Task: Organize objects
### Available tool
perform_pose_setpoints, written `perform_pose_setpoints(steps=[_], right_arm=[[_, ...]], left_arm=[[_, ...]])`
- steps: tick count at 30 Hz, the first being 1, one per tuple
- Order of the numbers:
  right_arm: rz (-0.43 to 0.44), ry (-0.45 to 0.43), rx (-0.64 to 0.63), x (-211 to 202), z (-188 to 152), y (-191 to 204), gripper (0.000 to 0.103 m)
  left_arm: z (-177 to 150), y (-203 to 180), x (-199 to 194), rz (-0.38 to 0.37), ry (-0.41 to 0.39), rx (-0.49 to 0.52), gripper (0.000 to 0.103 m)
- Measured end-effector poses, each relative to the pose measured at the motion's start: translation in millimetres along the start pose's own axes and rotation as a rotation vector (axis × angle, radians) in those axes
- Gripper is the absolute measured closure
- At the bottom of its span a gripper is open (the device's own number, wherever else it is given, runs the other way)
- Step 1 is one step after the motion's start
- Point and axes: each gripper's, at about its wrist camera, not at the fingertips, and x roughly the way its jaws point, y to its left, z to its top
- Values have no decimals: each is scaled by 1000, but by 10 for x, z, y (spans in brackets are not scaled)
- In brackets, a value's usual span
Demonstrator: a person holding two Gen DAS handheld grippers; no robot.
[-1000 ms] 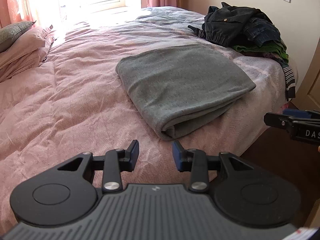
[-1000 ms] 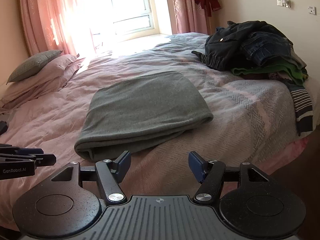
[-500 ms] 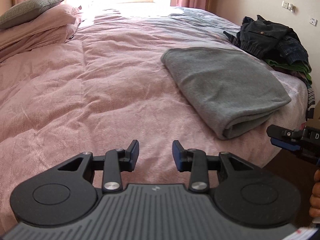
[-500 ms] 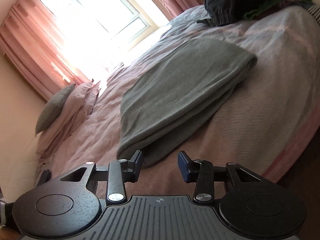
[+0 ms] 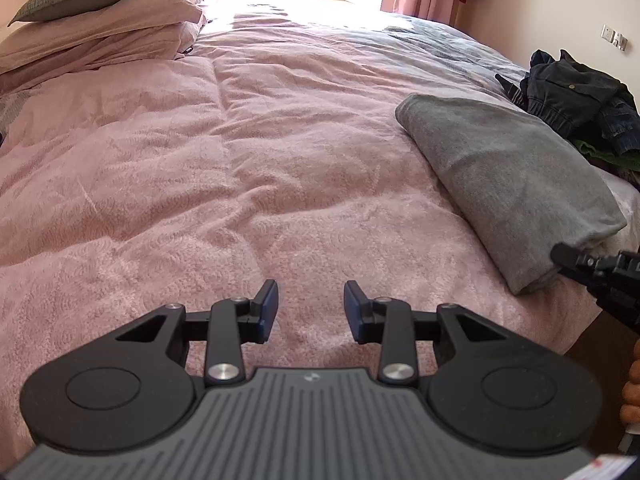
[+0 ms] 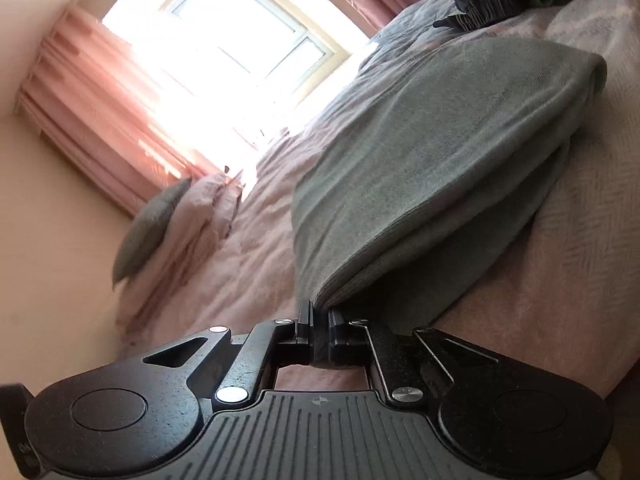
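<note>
Right tool point(image 6: 319, 330) is clamped on the near corner of the folded grey knit blanket point(image 6: 432, 168), its two dark fingers pressed almost together with a bunched wad of the fabric between them, and the rest of the blanket lies on the pink quilted bed point(image 6: 580, 264) near the foot edge, on the side where a heap of dark denim and green clothes point(image 5: 576, 96) sits close behind it. What could go wrong from here, as I judge it: the bite takes only a corner, and it is hard to tell whether every folded layer is caught, so a pull or lift could peel the top layers away and let the neat fold fall open; a drag across the fuzzy quilt could also rumple the cover or nudge the blanket into the clothes heap (soft cloth tends to creep out of a narrow pinch under its own weight). Left tool point(image 5: 311, 306) has its blue-padded fingers point(image 5: 267, 304) spread well apart, holding nothing and hovering over bare pink quilt, well apart from the blanket; seen from there, the right tool's black tip point(image 5: 592, 268) meets the blanket's near end at the bed edge, so support from the left side is not yet in place
</note>
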Motion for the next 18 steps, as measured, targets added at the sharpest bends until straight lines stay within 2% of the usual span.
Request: perform_pose_setpoints(steps=[1, 2, 4, 6, 8, 10, 11, 13, 16, 18], right_arm=[[-78, 12, -7, 26, 10, -58, 101], [-117, 20, -40, 43, 16, -66, 101], [-107, 44, -101, 71, -13, 27, 101], [-153, 106, -125, 194, -76, 34, 100], [-158, 183, -47, 219, -98, -79, 97], [-149, 188, -36, 77, -76, -40, 95], [-150, 166, -64, -31, -35, 9, 93], [-166, 58, -146, -276, 41, 129, 91], [-272, -124, -331, -419, 177, 301, 88], [-314, -142, -436, -277, 224, 319, 80]], left_arm=[[-2, 7, 1, -2, 1, -1, 72], [-6, 9, -2, -3, 2, -2, 72], [-13, 5, -2, -3, 5, -5, 72], [-19, -8, -20, -10, 14, -12, 72], [-29, -28, -84, -20, 6, -11, 72], [-42, -53, -165, -16, -7, 3, 72], [-48, -64, -196, -13, -10, 6, 72], [-55, -92, -260, -16, -15, 6, 72], [-60, -171, -355, -25, -30, 20, 72], [-53, -244, -402, -27, -43, 38, 72]])
